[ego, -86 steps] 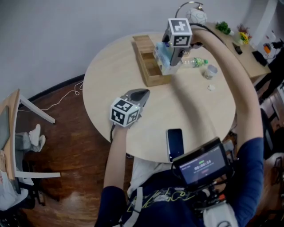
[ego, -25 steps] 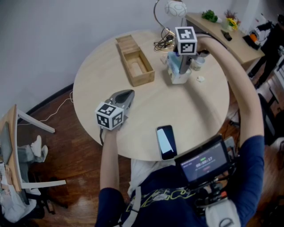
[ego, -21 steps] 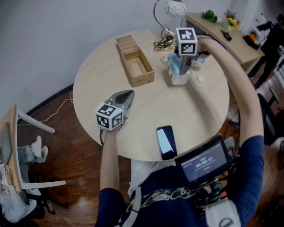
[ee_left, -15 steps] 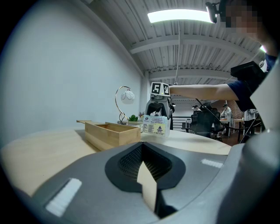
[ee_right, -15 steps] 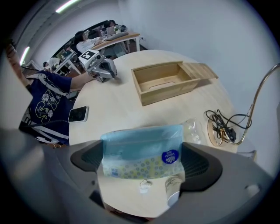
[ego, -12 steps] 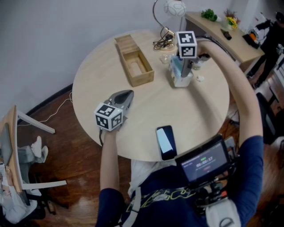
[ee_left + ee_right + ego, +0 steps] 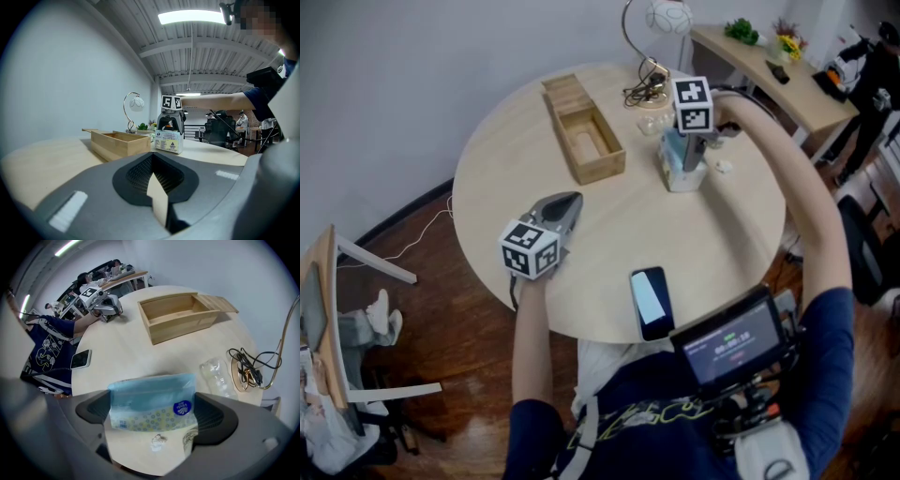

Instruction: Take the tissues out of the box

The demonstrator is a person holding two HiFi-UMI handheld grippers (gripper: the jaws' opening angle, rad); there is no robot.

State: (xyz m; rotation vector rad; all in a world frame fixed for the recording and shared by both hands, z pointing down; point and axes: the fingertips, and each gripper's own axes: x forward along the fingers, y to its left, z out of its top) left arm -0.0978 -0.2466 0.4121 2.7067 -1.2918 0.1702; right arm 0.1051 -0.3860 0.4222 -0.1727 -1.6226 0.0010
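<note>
The tissue pack (image 7: pixel 674 156), pale blue with a printed white lower half, stands upright on the round table (image 7: pixel 581 244), to the right of the open wooden box (image 7: pixel 584 136). My right gripper (image 7: pixel 686 165) is shut on the pack from above; in the right gripper view the pack (image 7: pixel 152 401) fills the span between both pads. The box (image 7: pixel 180 317) looks hollow inside. My left gripper (image 7: pixel 569 201) rests on the table's left front, jaws together, holding nothing. From the left gripper view I see the pack (image 7: pixel 168 141) and the box (image 7: pixel 117 143) ahead.
A black phone (image 7: pixel 649 300) lies near the table's front edge. A lamp (image 7: pixel 664 19) with coiled cable (image 7: pixel 643 90) stands at the back. A clear plastic bottle (image 7: pixel 215 376) lies beside the pack, and a small white scrap (image 7: pixel 725 167) to the right. A chair (image 7: pixel 337 281) stands left.
My right gripper carried the tissue pack from above the wooden box to the right and down onto the table. The left gripper has stayed put.
</note>
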